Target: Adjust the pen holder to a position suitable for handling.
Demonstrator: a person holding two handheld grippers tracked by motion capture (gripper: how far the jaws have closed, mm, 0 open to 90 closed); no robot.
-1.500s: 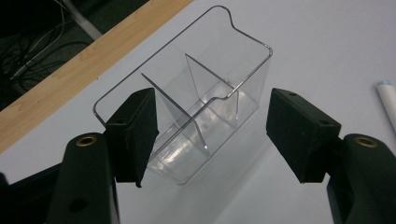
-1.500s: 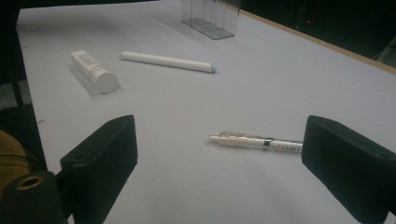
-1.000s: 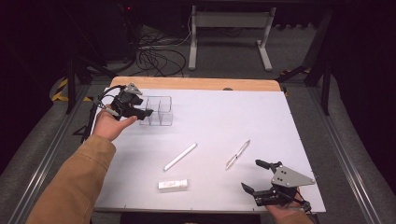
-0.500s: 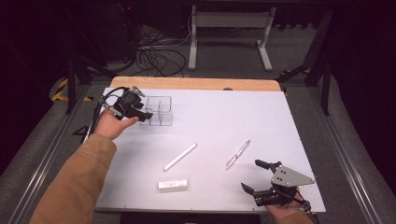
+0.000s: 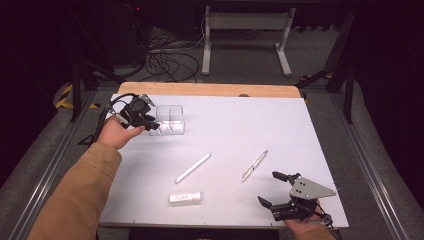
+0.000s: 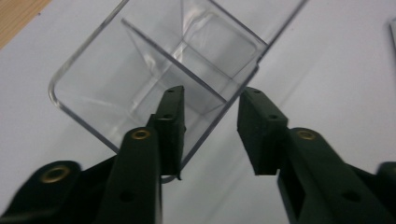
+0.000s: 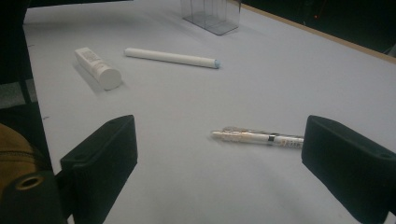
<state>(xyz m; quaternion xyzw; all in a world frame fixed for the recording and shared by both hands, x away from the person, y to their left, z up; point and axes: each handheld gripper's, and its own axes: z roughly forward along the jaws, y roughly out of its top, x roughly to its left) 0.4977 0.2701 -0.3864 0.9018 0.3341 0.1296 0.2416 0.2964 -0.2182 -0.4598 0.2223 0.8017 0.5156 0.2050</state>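
Left gripper view: the clear plastic divided box point(image 6: 159, 70), at the table's far left corner, is straddled by the left gripper point(image 6: 210, 128) (jaws just closing, not yet pressing), so its wall should be clamped squarely.

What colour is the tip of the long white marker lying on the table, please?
Pale blue; the marker's tip shows best in the right gripper view.

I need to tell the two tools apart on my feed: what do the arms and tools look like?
The left tool is black, with a black cable looping behind it, and its arm wears a tan sleeve. The right tool is black with a grey three-cornered plate on top. Both have blocky black fingers with brass-coloured rivets.
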